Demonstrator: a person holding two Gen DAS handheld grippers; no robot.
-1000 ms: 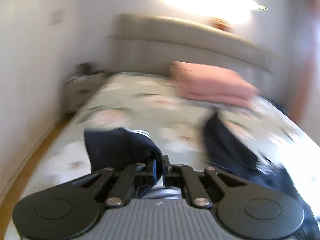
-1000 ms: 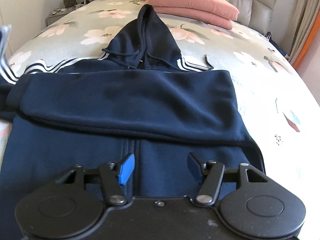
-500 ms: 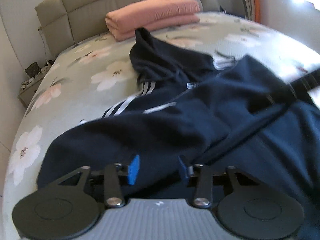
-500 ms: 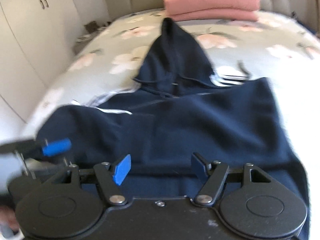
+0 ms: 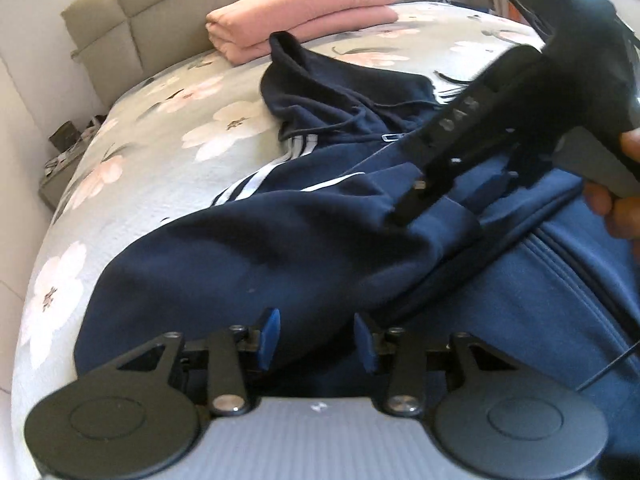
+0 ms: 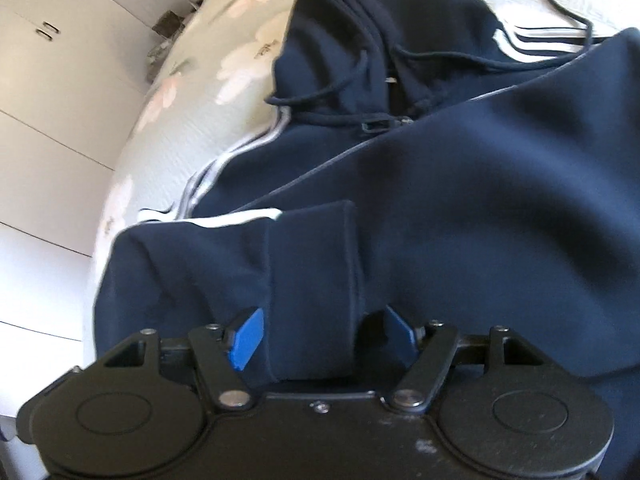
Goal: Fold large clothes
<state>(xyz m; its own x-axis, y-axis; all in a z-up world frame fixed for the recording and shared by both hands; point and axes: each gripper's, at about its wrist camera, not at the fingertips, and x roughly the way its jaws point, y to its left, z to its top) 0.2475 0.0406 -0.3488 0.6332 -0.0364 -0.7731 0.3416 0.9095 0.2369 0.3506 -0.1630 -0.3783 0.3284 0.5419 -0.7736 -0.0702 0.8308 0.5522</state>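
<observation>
Navy hoodie (image 5: 360, 248) lies face up on the floral bed (image 5: 132, 152), hood (image 5: 320, 84) pointing to 12 o'clock toward the folded pink blanket (image 5: 304, 12) by the headboard. Both sleeves are folded in across the chest: one runs from the 3 o'clock side over the body, the other comes in from 9 o'clock, its cuff (image 6: 312, 280) lying near the centre zip. Judgement: the sleeve stage looks nearly done; the body is not yet folded lengthwise or crosswise, and the hood is still spread out, so most of the fold remains.

Left gripper (image 5: 316, 340): jaws partly apart after opening up and then easing in a little; dark sleeve fabric shows behind the gap, but the pads press on nothing. It hovers low over the 9 o'clock sleeve.

Right gripper (image 6: 320, 336): jaws wide, just now narrowing; the cuff sits between the blue pads (image 6: 246, 336), apparently not yet pinched, with a gap at the right pad. In the left wrist view this gripper (image 5: 452, 196) reaches in from 2 o'clock, a hand (image 5: 616, 200) on its handle.
</observation>
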